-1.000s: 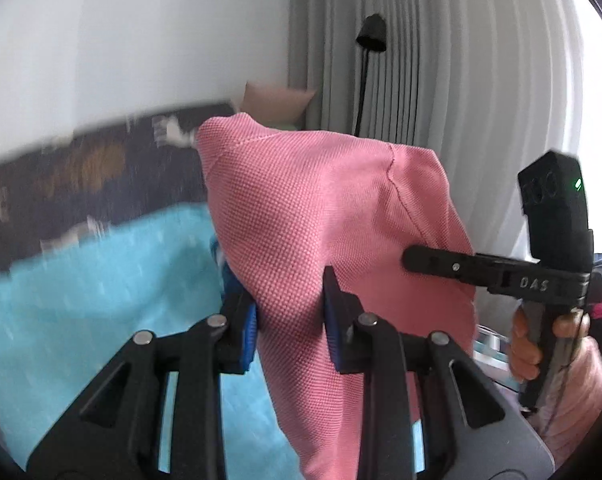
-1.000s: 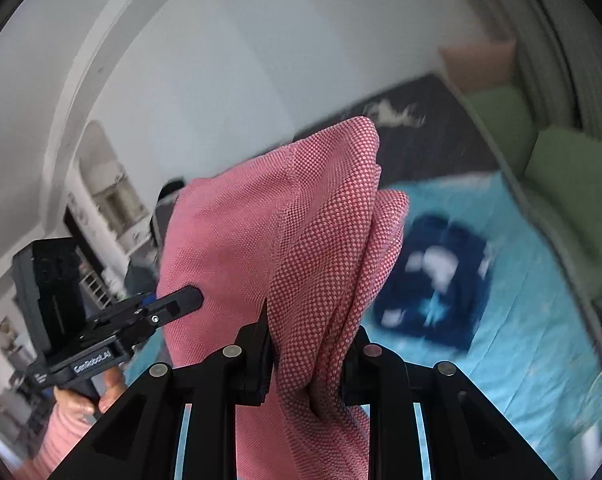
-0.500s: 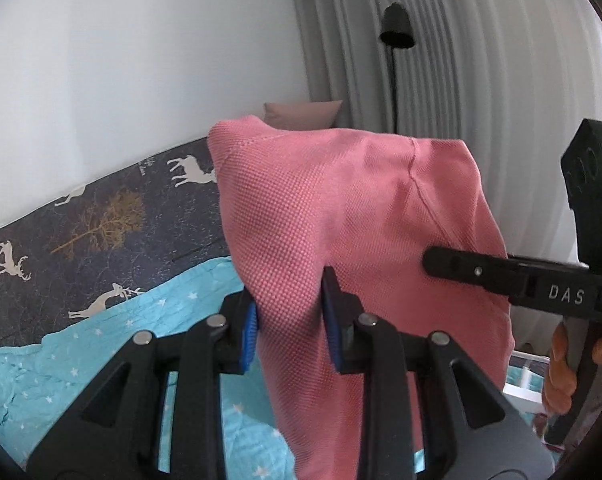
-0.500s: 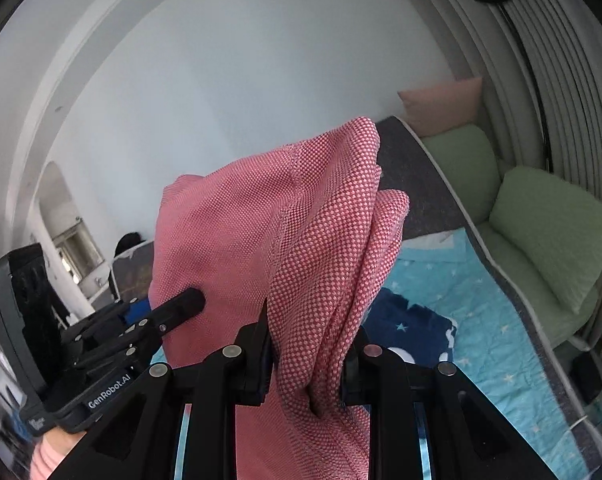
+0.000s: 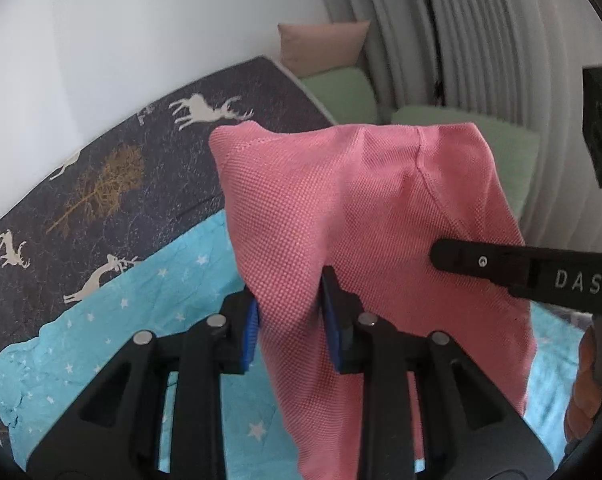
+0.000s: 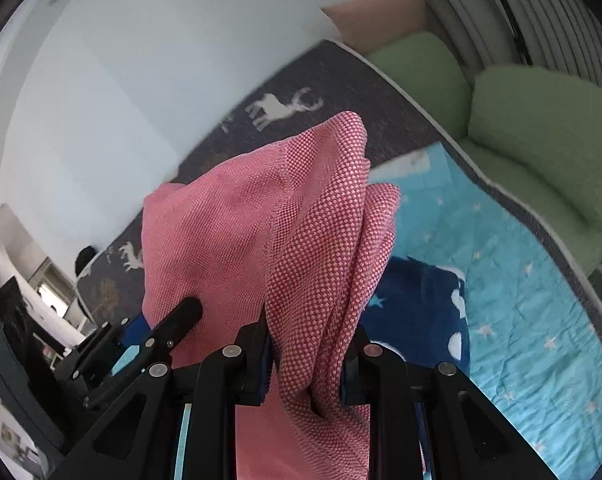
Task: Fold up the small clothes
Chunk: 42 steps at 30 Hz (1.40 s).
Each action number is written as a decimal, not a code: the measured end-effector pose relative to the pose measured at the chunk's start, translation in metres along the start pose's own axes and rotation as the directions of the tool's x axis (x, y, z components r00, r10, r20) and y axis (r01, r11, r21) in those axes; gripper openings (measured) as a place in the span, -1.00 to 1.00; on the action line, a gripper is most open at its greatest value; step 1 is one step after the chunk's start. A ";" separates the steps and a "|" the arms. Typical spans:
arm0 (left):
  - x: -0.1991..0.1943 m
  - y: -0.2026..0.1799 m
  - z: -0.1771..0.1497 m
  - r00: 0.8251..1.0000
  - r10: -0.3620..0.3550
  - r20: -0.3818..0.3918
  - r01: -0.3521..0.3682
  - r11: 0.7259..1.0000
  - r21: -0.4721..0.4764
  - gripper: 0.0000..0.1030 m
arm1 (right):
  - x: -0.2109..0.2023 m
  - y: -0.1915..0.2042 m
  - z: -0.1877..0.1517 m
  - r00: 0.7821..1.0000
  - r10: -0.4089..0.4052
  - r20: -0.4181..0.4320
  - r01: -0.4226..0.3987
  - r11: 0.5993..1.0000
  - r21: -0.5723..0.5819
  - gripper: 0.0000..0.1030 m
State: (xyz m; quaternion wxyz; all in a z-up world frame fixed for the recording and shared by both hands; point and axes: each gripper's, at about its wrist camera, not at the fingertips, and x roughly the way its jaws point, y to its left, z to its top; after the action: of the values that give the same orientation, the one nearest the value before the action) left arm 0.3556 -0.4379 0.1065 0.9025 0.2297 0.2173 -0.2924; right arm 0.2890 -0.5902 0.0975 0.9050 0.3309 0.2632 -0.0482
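Observation:
A pink knit garment [image 5: 361, 216] hangs in the air between both grippers, above the bed. My left gripper [image 5: 291, 316] is shut on one bunched edge of it. My right gripper [image 6: 307, 354] is shut on another bunched edge [image 6: 321, 240]. Each gripper shows in the other's view: the right one at the right of the left wrist view [image 5: 521, 268], the left one at the lower left of the right wrist view [image 6: 153, 340]. The garment's lower part is hidden behind the jaws.
A turquoise star-print blanket [image 5: 101, 344] covers the bed over a dark deer-print cover [image 5: 101, 168]. A folded navy garment [image 6: 421, 312] lies on the blanket. Green cushions [image 6: 541, 140] and a pink pillow [image 5: 321, 46] line the far side by grey curtains [image 5: 481, 32].
Both grippers, still shut on the pink garment, have tilted down toward the bed; more of the blanket and cushions shows and the lamp has left the view.

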 end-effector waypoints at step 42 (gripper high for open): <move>-0.261 0.021 -0.187 0.983 -0.186 -0.002 0.176 0.936 -0.305 0.73 | -0.208 0.059 -0.211 0.912 -0.343 0.227 0.383 0.908 -0.170 0.71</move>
State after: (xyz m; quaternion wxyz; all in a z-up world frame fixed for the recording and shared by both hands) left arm 0.1286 -0.2099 0.1005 0.8929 0.0717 0.2937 -0.3337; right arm 0.0323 -0.4311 0.1019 0.9310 0.1718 0.2355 -0.2198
